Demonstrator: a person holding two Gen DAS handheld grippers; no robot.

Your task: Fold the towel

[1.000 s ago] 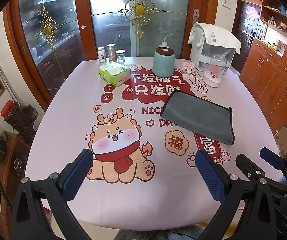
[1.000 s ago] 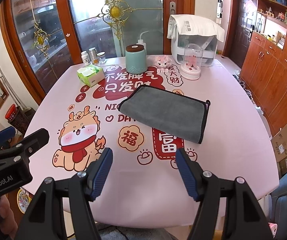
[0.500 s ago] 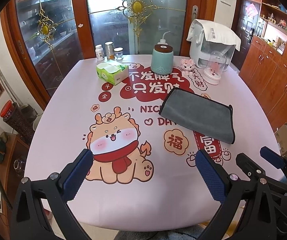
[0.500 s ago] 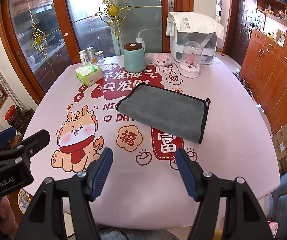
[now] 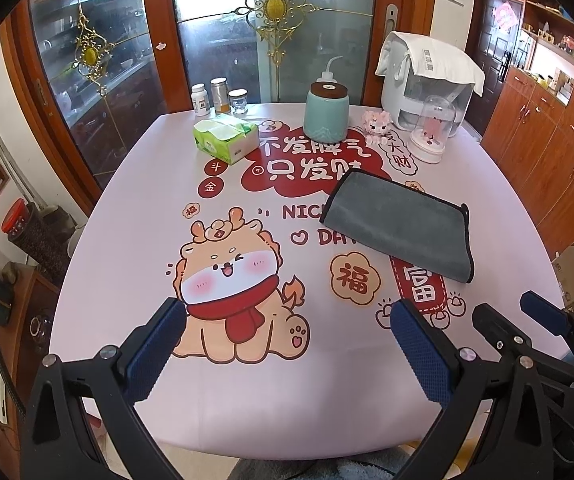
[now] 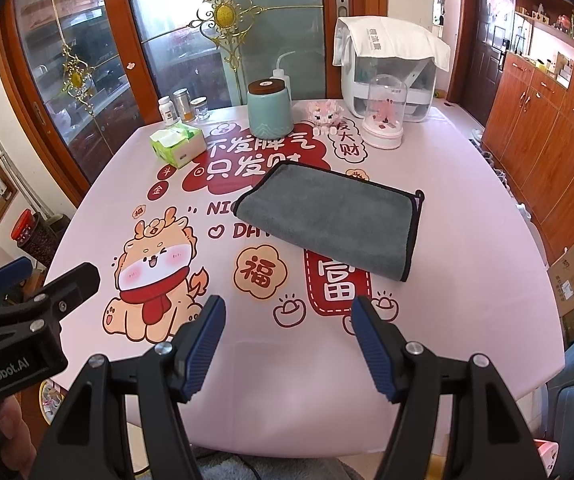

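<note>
Grey towel (image 6: 329, 222) flat mid-table (image 6: 467, 240), right side; left gripper (image 5: 287, 344) & right gripper (image 6: 289, 340) wide apart, near edge, nothing held.

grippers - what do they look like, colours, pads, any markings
Both the left gripper and the right gripper have matte black plastic frames with silver screws. Their fingers carry blue ribbed rubber pads. White "GenRobot.AI" lettering marks the left gripper's body in the right wrist view. No cables or sleeves are visible.
</note>
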